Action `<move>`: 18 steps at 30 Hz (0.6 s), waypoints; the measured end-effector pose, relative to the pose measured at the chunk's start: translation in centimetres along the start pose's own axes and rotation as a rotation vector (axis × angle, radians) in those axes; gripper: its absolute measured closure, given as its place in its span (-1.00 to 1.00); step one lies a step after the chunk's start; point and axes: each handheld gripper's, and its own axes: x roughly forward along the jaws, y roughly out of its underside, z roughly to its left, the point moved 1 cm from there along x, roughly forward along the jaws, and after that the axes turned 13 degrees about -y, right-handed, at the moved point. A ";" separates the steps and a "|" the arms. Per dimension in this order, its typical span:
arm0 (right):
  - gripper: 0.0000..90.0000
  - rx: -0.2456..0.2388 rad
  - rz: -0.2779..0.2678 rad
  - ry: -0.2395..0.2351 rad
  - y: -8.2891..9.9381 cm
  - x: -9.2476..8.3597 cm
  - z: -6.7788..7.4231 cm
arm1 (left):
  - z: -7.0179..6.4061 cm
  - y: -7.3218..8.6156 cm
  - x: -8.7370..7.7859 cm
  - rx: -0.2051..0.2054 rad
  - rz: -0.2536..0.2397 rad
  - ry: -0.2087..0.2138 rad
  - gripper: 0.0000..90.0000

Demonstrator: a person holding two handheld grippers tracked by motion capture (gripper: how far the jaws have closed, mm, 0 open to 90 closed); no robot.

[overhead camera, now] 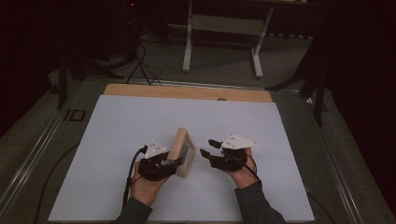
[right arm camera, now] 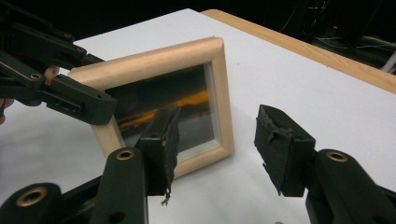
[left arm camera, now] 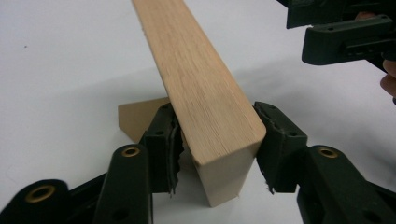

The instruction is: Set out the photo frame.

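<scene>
gripping frame point(left arm camera: 205, 93), left gripper point(left arm camera: 217, 149) level

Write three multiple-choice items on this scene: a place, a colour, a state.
1. Where does the frame stand?
A. on the white sheet
B. on the floor
C. on the bare wooden strip

2. What colour is the frame?
A. black
B. light wood
C. red

3. How are the right gripper's fingers?
A. shut on the frame
B. shut on a cable
C. apart, with nothing between them

Key: 1 A, its base rests on the sheet. 2 B, pale grain shows. 3 C, the gap between them is bare.
</scene>
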 end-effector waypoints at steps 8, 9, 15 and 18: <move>0.10 -0.002 -0.008 0.006 -0.1 -0.2 -0.1 | -0.8 0.0 0.0 0.062 -0.005 0.026 0.34; 0.10 -0.002 -0.009 0.008 -0.1 -0.3 -0.1 | -0.9 -0.1 0.0 0.071 -0.005 0.027 0.34; 0.12 0.001 -0.022 0.018 -0.2 -0.5 -0.2 | -1.1 0.0 -0.1 0.086 -0.007 0.027 0.34; 0.13 0.001 -0.026 0.023 -0.2 -0.6 -0.3 | -1.2 0.0 -0.1 0.093 -0.007 0.025 0.34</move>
